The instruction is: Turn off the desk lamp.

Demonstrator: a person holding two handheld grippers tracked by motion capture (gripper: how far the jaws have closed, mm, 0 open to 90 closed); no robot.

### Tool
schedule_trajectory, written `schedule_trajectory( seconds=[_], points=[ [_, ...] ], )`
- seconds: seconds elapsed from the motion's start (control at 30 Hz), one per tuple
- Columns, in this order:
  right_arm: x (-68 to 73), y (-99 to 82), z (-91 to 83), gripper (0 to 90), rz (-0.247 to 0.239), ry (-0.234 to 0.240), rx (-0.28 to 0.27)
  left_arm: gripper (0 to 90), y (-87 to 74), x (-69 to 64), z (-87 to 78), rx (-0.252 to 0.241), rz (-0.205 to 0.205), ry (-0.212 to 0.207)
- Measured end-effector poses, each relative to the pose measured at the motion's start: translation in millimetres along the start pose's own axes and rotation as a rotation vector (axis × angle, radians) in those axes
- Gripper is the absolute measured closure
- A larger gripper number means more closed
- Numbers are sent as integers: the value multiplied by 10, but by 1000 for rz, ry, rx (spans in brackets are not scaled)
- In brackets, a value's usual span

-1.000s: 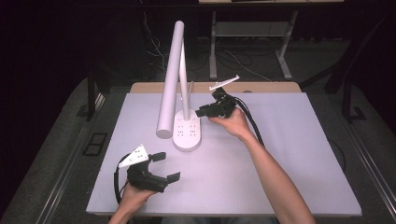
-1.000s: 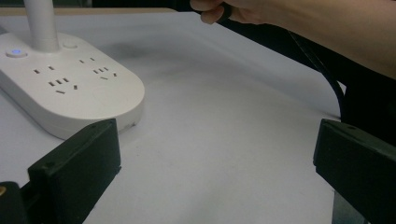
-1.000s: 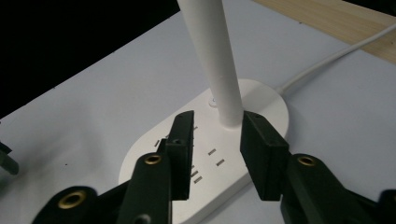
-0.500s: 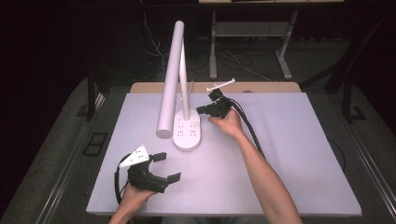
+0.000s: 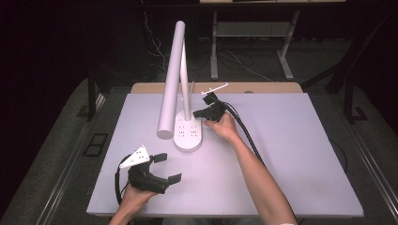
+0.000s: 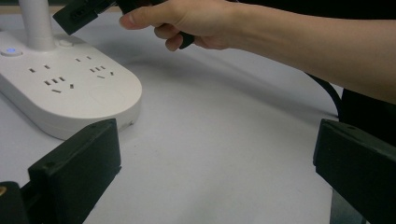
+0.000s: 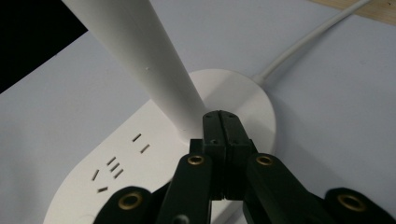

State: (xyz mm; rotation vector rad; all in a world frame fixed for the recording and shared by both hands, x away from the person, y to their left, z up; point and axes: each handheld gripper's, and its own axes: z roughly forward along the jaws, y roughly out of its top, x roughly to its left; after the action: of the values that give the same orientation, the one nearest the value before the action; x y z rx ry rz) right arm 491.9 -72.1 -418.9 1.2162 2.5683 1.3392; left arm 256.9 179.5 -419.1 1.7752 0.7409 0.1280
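Observation:
A white desk lamp stands on the table, its oval base (image 5: 188,136) set with several sockets and its long head (image 5: 170,84) sloping down to the left. My right gripper (image 5: 197,114) is shut with nothing in it. Its closed tip (image 7: 222,116) hovers over the base (image 7: 140,158) right beside the lamp's post (image 7: 140,60). My left gripper (image 5: 167,168) rests near the table's front left, open and empty, with its jaws wide apart (image 6: 215,172). The left gripper view has the base (image 6: 70,88), a small blue light (image 6: 11,50) on it, and the right gripper (image 6: 77,14) above.
The lamp's white cable (image 7: 308,39) runs off the back of the base toward the table's far edge. The right gripper's black cable (image 5: 244,131) trails along the person's forearm. The white tabletop (image 5: 300,154) stretches to the right.
My right gripper has edged left and slightly down toward the lamp's post and base. The left gripper has stayed put.

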Motion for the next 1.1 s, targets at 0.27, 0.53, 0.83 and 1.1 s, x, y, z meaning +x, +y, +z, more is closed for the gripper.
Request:
schedule_trajectory(
  seconds=[0.27,0.53,0.83,1.1],
  points=[
    [-16,-19,94,900,31,4,12,0,2,-10,13,5,4,-5],
    [-26,-30,105,900,39,-7,12,0,0,-15,15,6,6,-5],
    [27,-15,100,900,11,-30,7,0,1,9,15,8,1,-2],
    [-2,-28,97,900,16,-21,5,0,3,-4,21,9,4,-3]
  ],
)
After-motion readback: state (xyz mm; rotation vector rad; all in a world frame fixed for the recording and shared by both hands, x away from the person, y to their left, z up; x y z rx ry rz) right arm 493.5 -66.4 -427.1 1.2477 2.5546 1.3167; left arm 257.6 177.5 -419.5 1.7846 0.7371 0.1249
